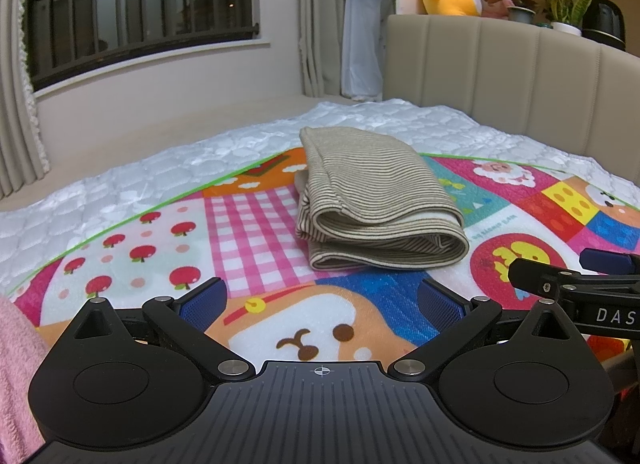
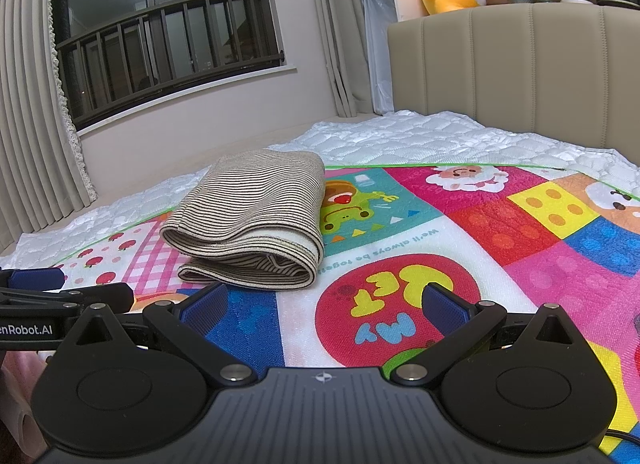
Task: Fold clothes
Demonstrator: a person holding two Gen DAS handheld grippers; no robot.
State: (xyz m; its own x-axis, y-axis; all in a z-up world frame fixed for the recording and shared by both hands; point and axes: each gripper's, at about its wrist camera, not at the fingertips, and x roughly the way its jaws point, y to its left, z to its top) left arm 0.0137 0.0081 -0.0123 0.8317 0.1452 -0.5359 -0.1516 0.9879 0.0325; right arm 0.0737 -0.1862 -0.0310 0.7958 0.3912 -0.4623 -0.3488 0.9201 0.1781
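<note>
On a bed with a bright patchwork cartoon play mat [image 1: 256, 223], my left claw [image 1: 320, 300] and right claw [image 2: 324, 304] hover apart, empty. Ahead lies the beige striped knit garment [image 1: 372, 199], already folded: soft, light, best pinched at its layered near edge.

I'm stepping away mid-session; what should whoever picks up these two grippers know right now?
Left gripper: open, empty, hovering low over the play mat.
Right gripper: open, empty, beside the left one.
Striped garment: folded into a compact stack on the mat, just ahead of both grippers, touched by neither.
Done: this piece looks folded.
Left: a pink cloth at the left view's edge may be next; otherwise no unfolded clothes visible.
</note>
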